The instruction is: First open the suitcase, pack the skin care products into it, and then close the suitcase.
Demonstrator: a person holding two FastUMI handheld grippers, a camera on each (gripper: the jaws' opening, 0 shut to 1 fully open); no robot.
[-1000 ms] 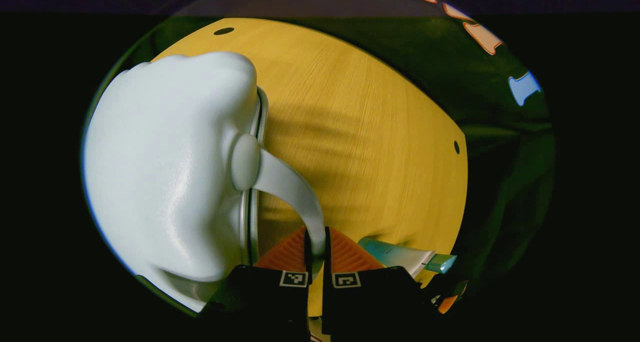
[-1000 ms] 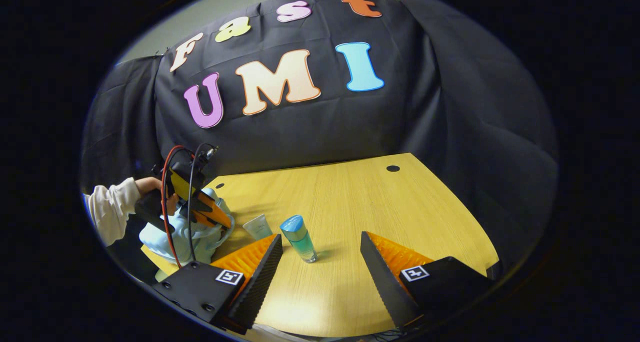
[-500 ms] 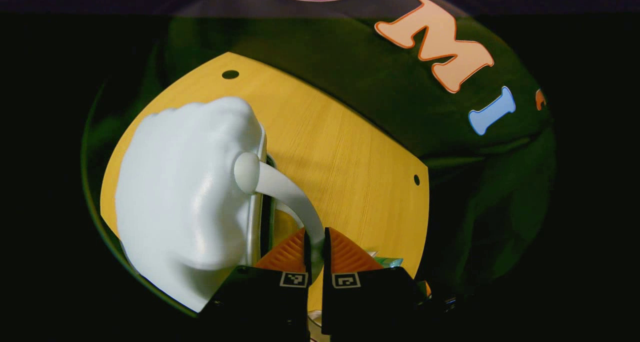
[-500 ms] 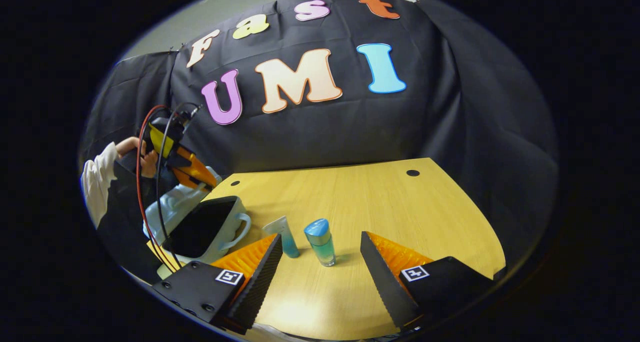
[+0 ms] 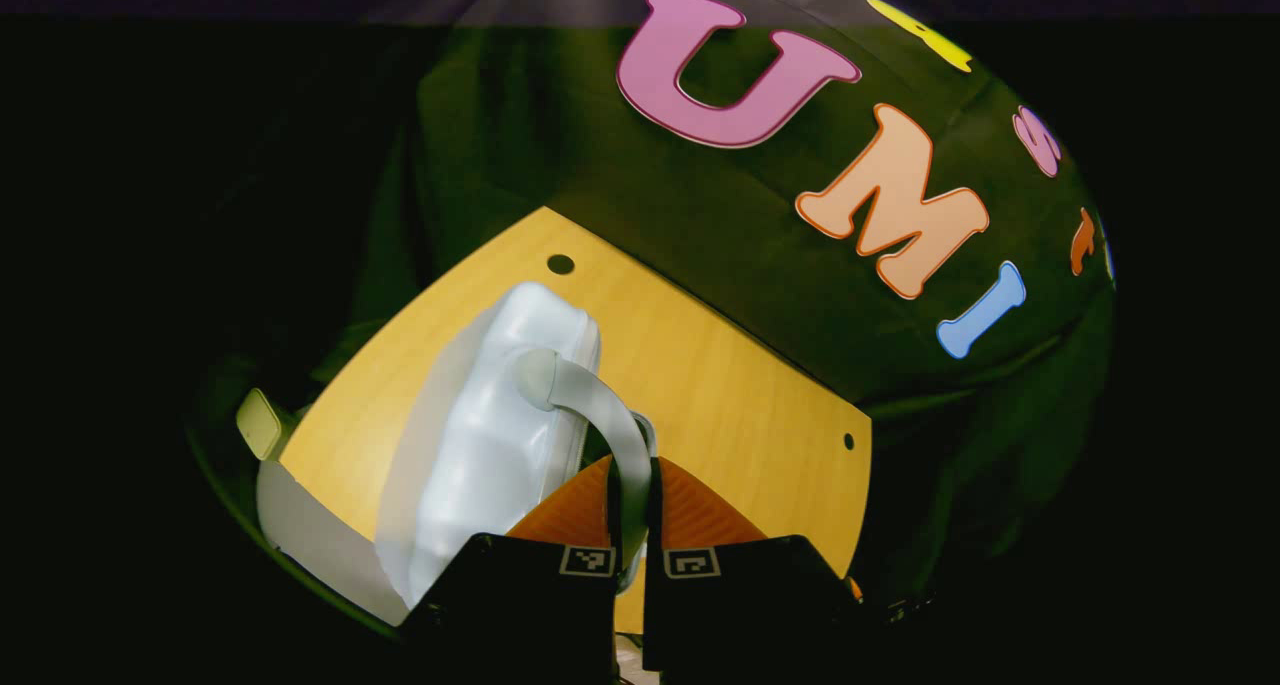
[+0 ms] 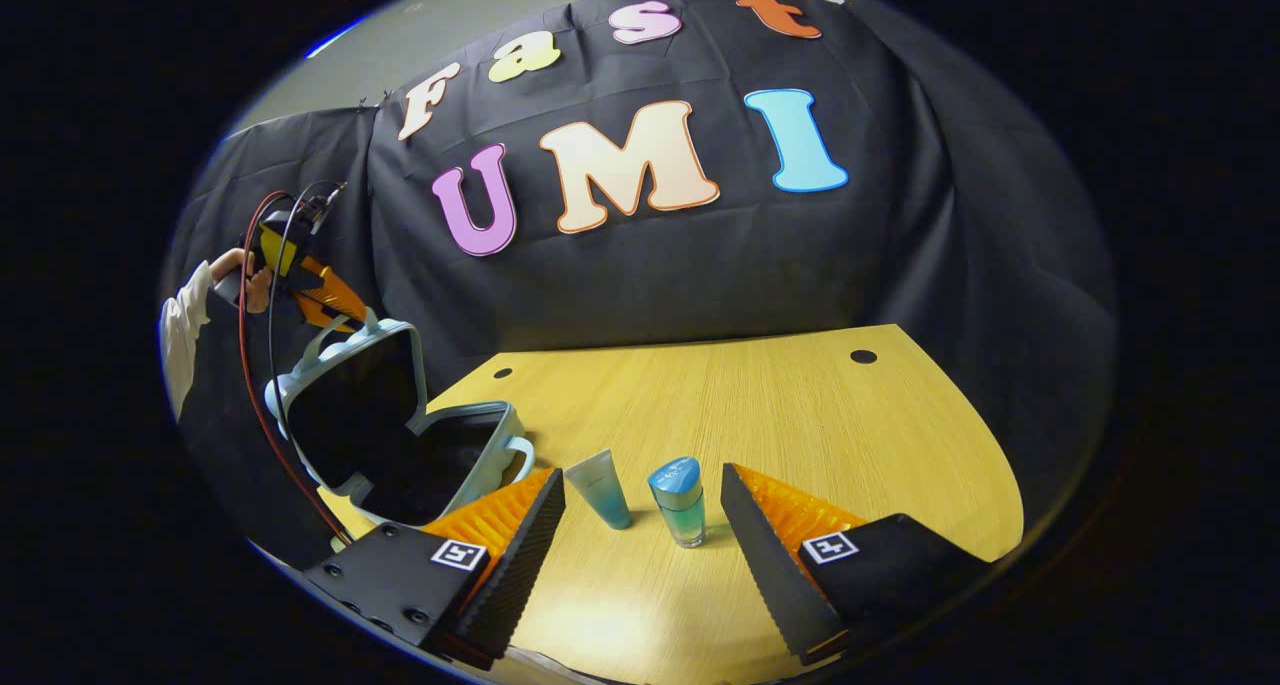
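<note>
In the left gripper view my left gripper [image 5: 631, 500] is shut on the curved handle [image 5: 600, 415] of the pale blue suitcase lid [image 5: 490, 455], which stands raised. The right gripper view shows the suitcase [image 6: 400, 435] standing open at the table's left, dark inside, its lid [image 6: 350, 405] held upright by the left gripper [image 6: 325, 300] in a person's hand [image 6: 235, 280]. My right gripper [image 6: 640, 545] hangs open low over the table's front. Just beyond its fingers stand a teal tube [image 6: 600, 485] and a small bottle with a blue cap [image 6: 680, 500], both upright.
The yellow wooden table [image 6: 800, 415] has small round holes near its back corners and open surface to the right and behind the products. A red and a black cable [image 6: 260, 385] hang from the left gripper beside the suitcase. Black cloth walls close in behind.
My left gripper has lifted the lid by its handle from nearly flat to upright, opening the suitcase. My right gripper has shifted slightly, so the tube and bottle now sit between its fingers.
</note>
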